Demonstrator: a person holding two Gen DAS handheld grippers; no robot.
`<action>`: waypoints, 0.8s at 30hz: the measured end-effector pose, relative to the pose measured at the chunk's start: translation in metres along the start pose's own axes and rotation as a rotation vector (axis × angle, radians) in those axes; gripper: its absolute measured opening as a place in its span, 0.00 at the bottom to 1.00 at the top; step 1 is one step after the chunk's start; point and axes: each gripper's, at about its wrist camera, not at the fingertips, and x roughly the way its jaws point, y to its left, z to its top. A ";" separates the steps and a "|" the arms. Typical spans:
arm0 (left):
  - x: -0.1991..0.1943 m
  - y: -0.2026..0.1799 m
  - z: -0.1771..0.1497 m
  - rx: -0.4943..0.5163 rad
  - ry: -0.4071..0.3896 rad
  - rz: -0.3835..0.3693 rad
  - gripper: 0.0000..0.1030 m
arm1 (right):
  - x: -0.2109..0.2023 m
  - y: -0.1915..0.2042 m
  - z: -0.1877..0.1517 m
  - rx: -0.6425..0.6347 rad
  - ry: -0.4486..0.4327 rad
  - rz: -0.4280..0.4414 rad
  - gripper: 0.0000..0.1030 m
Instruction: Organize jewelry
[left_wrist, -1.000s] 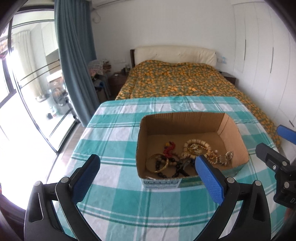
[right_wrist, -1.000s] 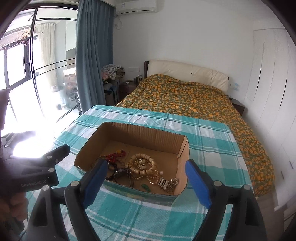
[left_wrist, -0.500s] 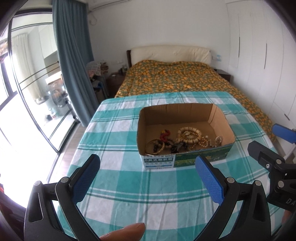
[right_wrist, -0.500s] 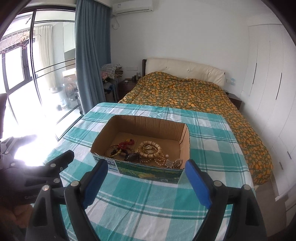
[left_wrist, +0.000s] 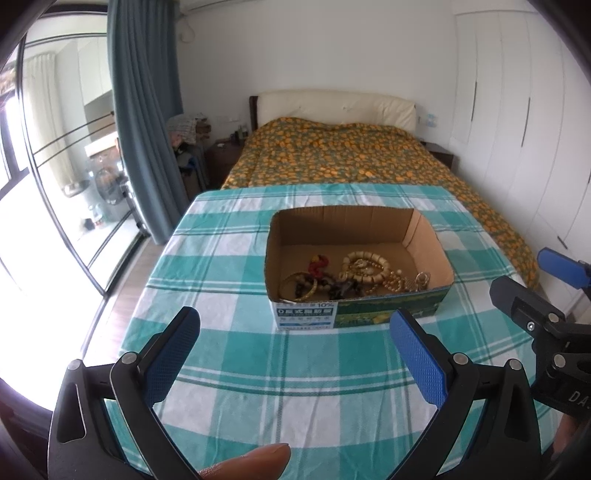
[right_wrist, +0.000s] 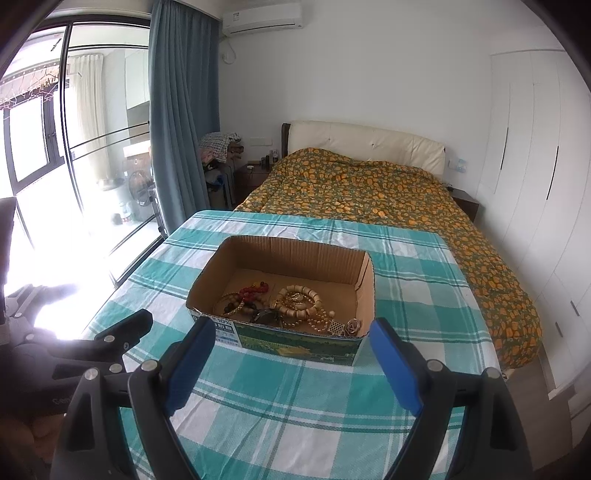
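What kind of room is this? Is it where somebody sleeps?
Yes, it looks like a bedroom. There is a big bed with an orange-patterned cover, a tall white wardrobe along the wall, and a nightstand beside the bed. In front, a cardboard box of jewelry sits on a checked tablecloth.

1. A table (left_wrist: 229, 373) under a teal-and-white checked cloth (left_wrist: 332, 369) carries everything.
2. One open cardboard box (left_wrist: 391, 314) stands directly on the cloth, around the middle, slightly toward the far right.
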 end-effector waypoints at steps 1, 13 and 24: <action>-0.001 0.000 0.000 -0.001 0.000 -0.001 1.00 | 0.000 0.000 0.000 0.001 0.000 -0.001 0.85; -0.001 0.005 0.000 -0.019 0.017 -0.021 0.99 | -0.004 0.006 -0.001 -0.015 0.002 -0.013 0.85; 0.000 0.006 0.000 -0.022 0.019 -0.019 0.99 | -0.006 0.009 0.000 -0.018 0.008 -0.015 0.85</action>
